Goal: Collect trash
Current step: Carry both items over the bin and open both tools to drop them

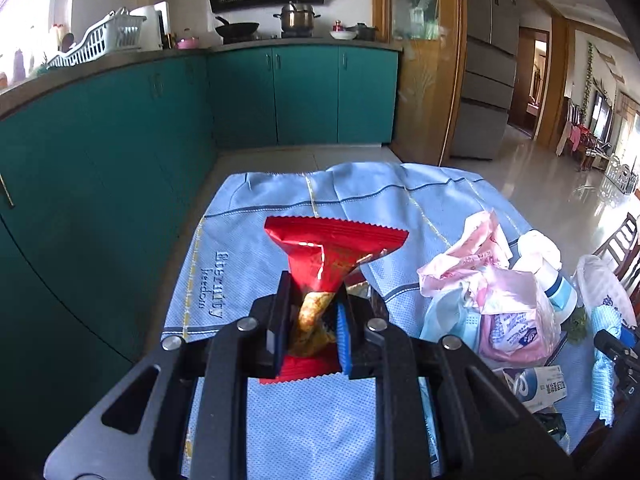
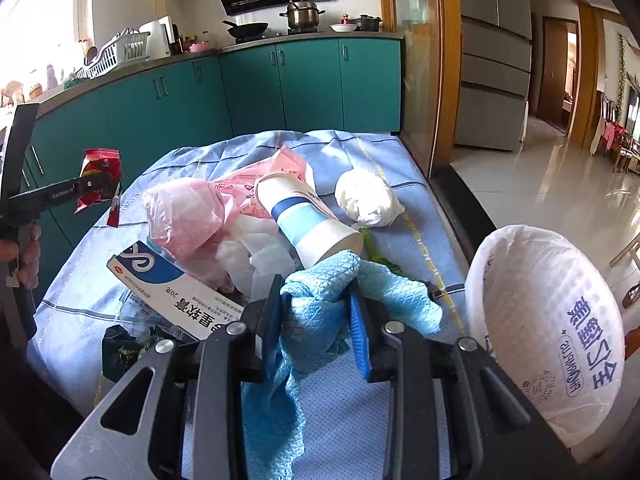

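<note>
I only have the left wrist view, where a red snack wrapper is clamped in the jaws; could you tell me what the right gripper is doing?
Observer: The right gripper is shut on a light blue cloth, which hangs from its jaws above the blue tablecloth.
Operator: Thank you. Is there a bin near it?
Observer: Yes, a bin lined with a white bag stands open at the table's right edge, close beside that gripper.
Operator: What else is left on the table?
Observer: A paper cup lies on its side, with a knotted white bundle to its right and a medicine box nearer the camera.
</note>
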The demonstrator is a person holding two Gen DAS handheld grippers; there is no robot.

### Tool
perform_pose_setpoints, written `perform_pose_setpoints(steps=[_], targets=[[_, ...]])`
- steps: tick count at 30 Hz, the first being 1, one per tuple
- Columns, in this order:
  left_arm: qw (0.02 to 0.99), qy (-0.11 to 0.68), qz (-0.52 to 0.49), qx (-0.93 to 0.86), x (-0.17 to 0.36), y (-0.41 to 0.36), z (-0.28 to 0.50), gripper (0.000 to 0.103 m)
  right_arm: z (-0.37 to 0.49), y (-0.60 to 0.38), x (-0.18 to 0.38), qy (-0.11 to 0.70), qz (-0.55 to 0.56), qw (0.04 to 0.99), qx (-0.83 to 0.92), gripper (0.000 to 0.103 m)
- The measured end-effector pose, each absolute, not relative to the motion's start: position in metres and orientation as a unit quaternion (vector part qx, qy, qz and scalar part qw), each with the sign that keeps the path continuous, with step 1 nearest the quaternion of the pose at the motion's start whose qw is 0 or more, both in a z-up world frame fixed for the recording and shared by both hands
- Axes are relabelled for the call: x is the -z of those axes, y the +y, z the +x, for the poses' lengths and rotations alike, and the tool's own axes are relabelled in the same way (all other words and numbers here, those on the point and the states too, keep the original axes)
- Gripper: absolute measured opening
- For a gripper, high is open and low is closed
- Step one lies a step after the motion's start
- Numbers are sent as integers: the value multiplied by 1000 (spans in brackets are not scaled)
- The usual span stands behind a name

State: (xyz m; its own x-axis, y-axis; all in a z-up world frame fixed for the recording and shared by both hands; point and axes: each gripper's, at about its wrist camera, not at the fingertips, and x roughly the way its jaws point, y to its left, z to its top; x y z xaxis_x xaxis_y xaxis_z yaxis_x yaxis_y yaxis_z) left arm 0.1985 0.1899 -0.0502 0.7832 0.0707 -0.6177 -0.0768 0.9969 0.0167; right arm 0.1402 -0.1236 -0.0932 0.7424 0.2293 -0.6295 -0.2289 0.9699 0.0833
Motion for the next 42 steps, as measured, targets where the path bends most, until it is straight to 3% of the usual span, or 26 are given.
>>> perform_pose_setpoints(steps=[18, 34, 38, 42], targets=[[958, 275, 28, -69, 41, 177, 180, 21, 126, -134, 92, 328, 10, 937, -119, 31], [963, 246, 34, -108, 26, 155, 158, 21, 108, -255, 78, 296, 71, 952, 10, 31], [975, 213, 8, -63, -5, 122, 129, 22, 115, -287, 91, 317, 103, 942, 34, 31], [970, 241, 18, 34, -1, 57, 129, 22, 124, -314, 109, 334, 129, 932, 48, 31]])
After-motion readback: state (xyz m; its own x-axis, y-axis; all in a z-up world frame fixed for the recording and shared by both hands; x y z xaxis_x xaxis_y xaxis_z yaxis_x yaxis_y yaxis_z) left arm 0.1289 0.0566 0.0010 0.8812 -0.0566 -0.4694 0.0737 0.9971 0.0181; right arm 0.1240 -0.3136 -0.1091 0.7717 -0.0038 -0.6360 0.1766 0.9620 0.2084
